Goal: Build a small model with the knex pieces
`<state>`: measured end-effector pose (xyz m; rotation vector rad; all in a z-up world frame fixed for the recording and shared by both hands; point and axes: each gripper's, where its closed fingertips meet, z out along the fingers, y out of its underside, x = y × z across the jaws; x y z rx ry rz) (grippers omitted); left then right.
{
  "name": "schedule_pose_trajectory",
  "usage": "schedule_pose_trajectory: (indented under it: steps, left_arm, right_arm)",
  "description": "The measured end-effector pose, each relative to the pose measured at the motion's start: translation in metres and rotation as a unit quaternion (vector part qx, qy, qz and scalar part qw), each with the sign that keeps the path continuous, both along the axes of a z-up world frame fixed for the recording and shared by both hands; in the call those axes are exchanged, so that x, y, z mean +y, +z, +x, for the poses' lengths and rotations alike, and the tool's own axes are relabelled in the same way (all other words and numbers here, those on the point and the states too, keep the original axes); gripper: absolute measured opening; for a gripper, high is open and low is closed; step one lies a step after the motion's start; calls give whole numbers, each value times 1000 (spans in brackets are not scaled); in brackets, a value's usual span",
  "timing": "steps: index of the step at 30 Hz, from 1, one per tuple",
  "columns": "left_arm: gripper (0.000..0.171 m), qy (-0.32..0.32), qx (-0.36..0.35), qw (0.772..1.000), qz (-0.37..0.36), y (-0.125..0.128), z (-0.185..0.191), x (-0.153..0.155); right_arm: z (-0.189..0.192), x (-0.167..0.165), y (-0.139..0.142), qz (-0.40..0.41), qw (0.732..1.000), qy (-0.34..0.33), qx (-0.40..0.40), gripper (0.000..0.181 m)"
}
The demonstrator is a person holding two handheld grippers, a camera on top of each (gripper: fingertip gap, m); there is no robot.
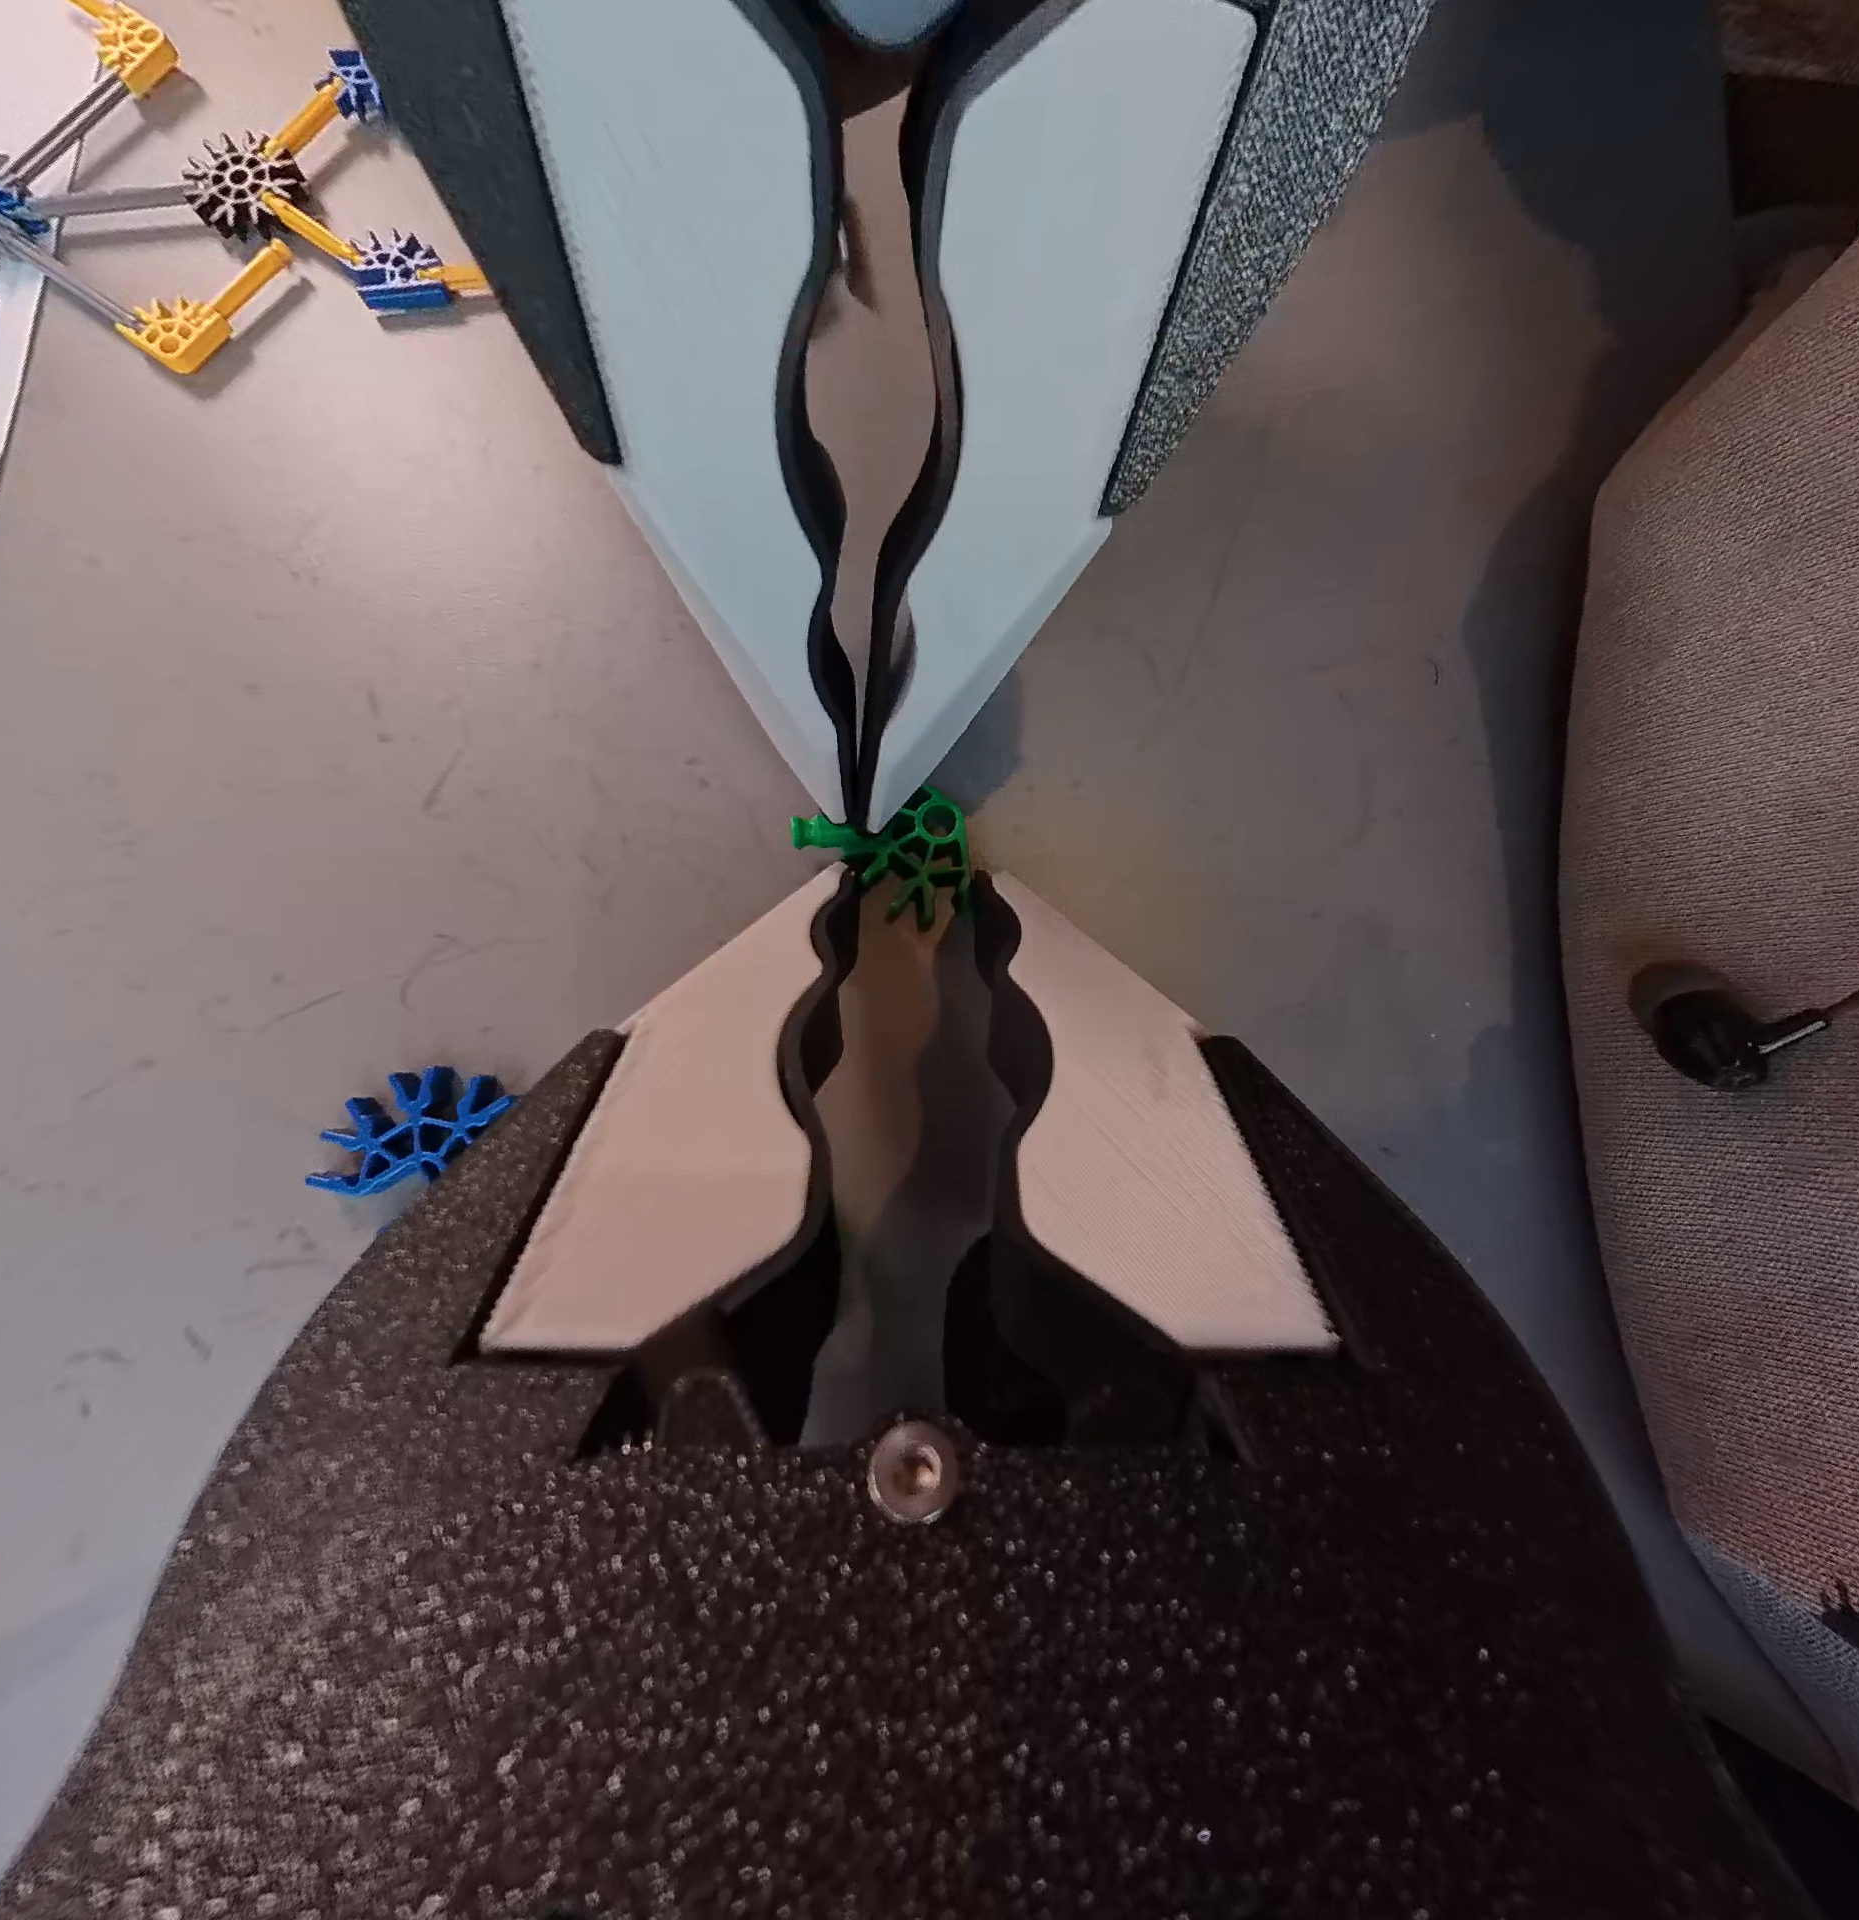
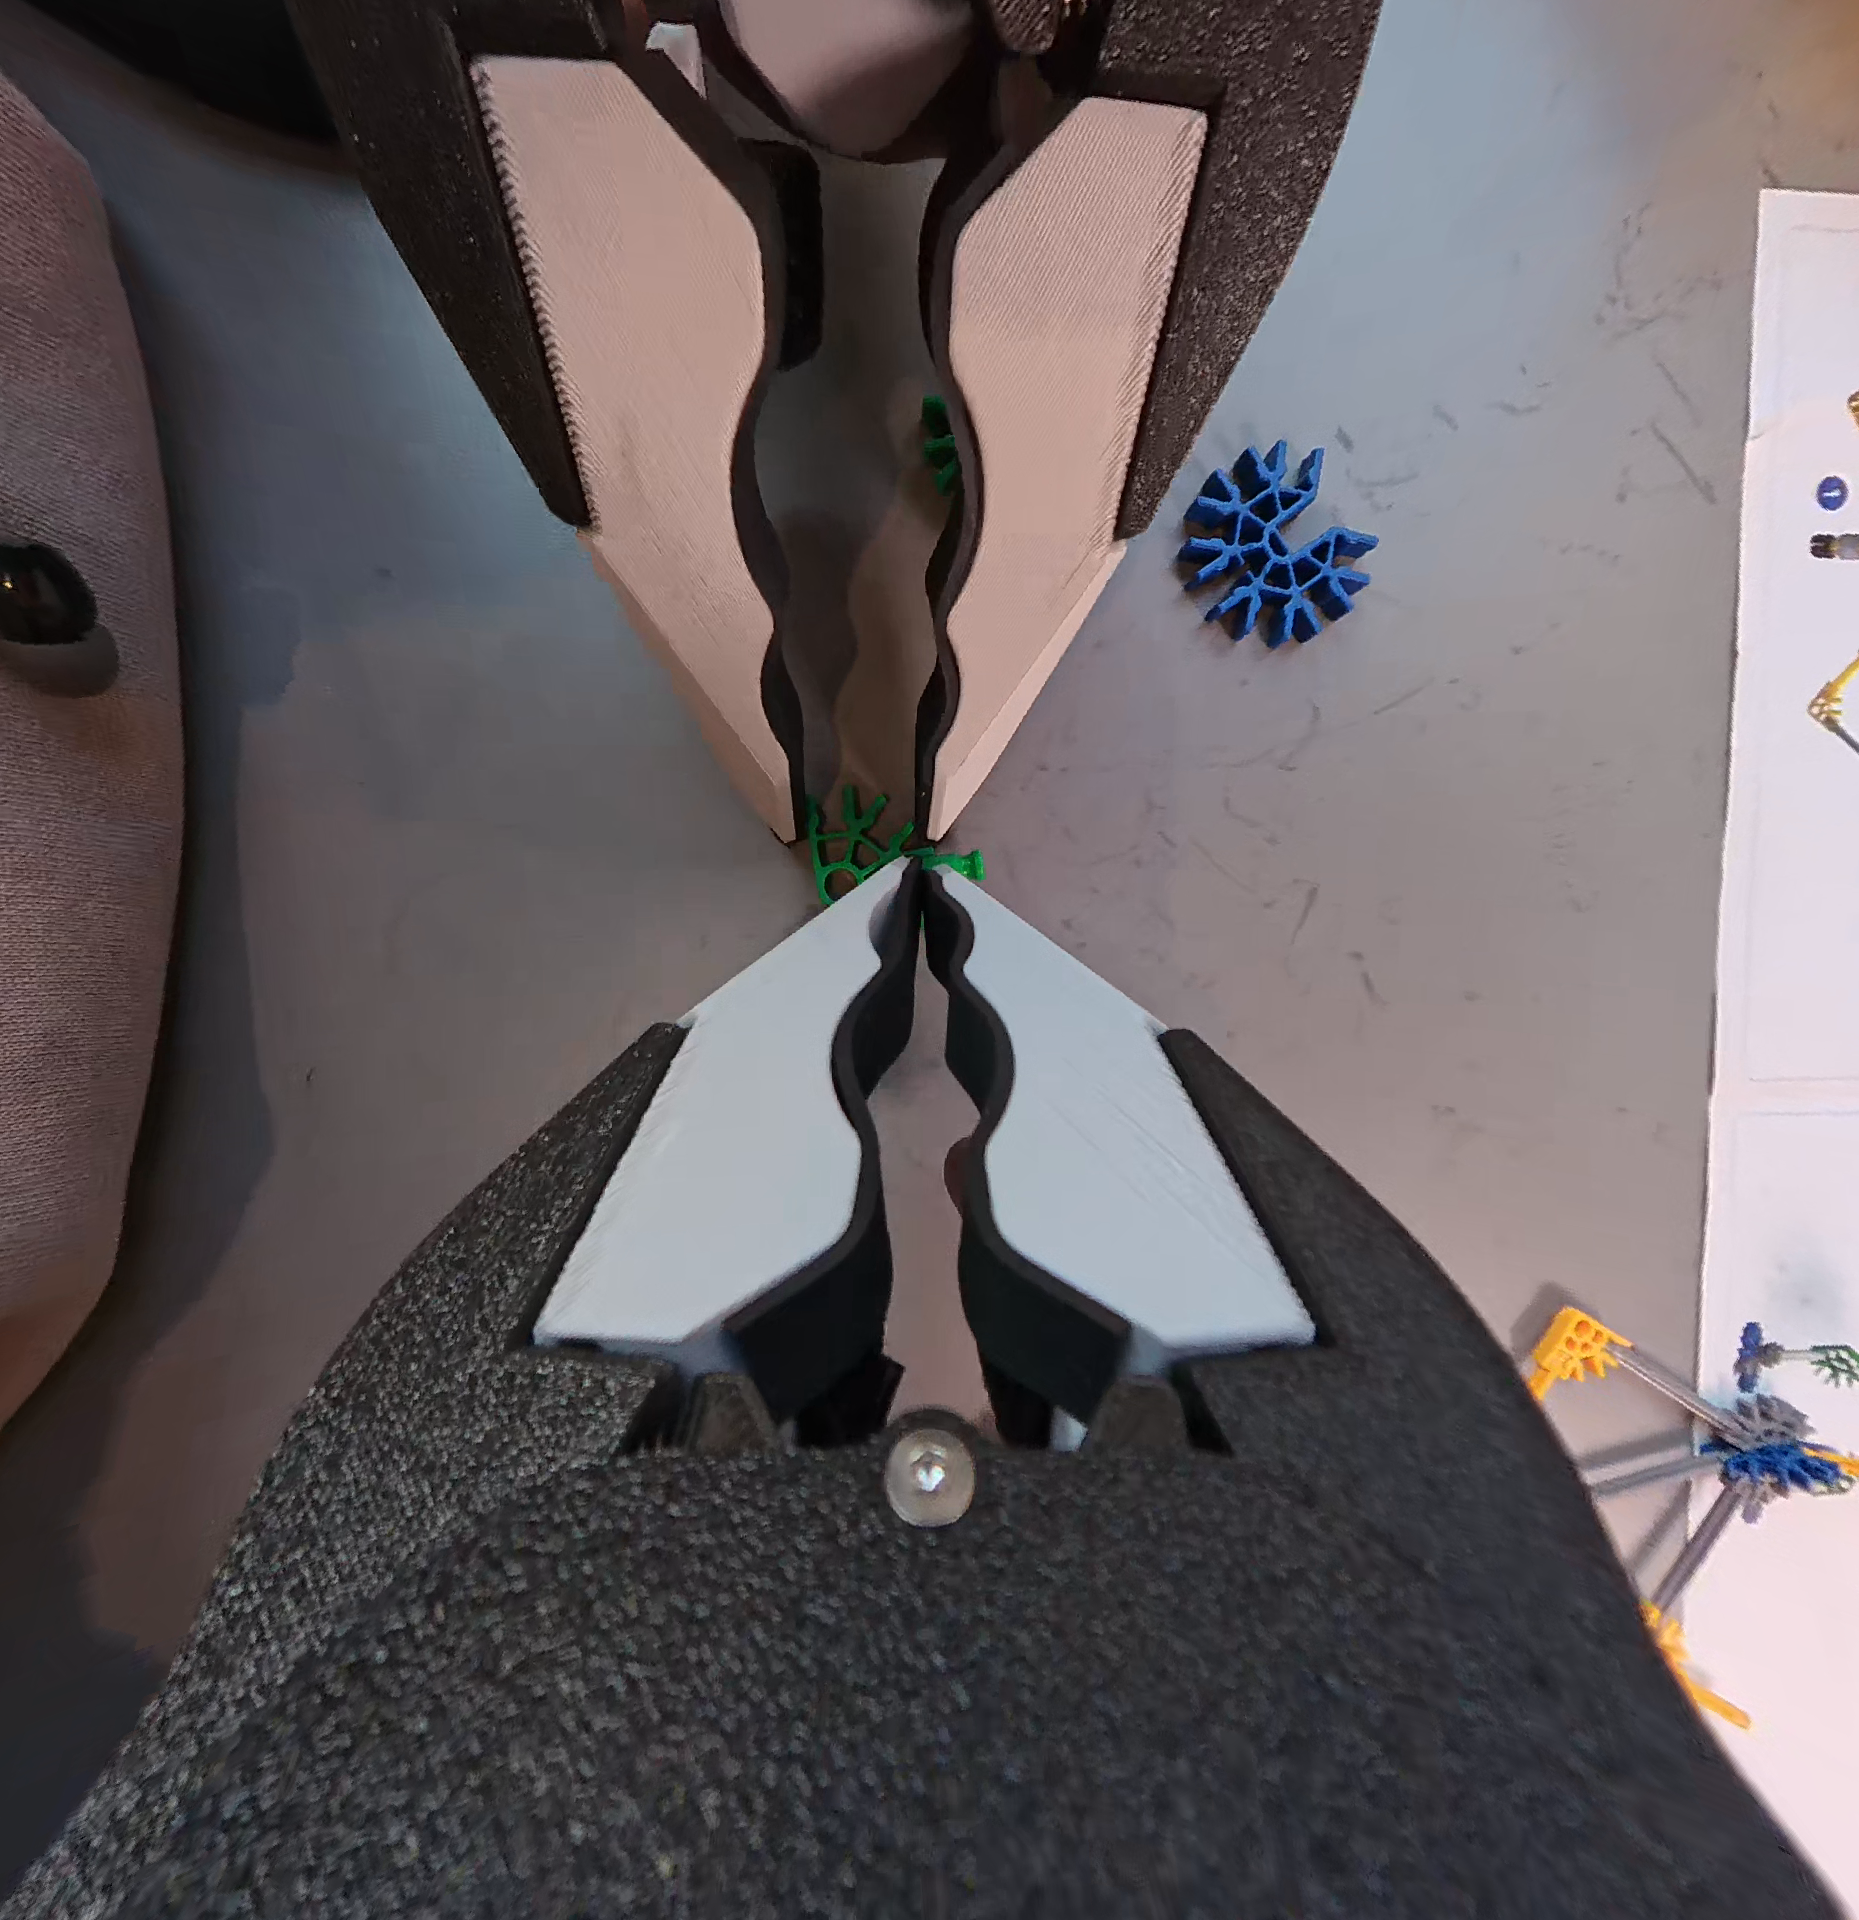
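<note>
Green connector (image 1: 920, 847) sits pinched between the beige left tongs (image 1: 909, 883), narrowed onto its fan edge, just above the grey surface (image 1: 281, 727). Pale-blue right tongs (image 2: 920, 878) meet them tip to tip, squeezed tight on a short green rod (image 2: 954, 860) at the connector. A blue connector (image 2: 1273, 545) lies nearby; a rod-and-connector model (image 1: 208, 208) sits farther off.

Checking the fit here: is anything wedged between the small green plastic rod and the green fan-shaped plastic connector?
Nothing visible. The right claw pinches the small green plastic rod, the left claw grips the green fan-shaped plastic connector, and the two pieces meet directly between the tips.
</note>
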<state>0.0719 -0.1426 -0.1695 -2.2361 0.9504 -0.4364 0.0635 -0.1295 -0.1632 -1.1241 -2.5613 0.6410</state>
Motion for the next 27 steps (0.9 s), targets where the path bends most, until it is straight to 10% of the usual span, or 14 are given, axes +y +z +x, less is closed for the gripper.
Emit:
schedule_pose_trajectory:
  steps: [1,13,23,27]
  left_arm:
    - [21,0,0,1000,0,0,0,0]
    - [22,1,3,1000,9,0,1,0]
    - [24,69,-26,997,-8,3,5,10]
    - [28,68,-127,990,5,42,-6,8]
  right_arm:
    - [0,0,0,1,1000,3,-10,0]
    - [-1,-2,-3,14,999,38,-34,0]
    - [27,12,6,-67,993,-95,13,29]
    - [27,3,4,-86,984,-152,21,41]
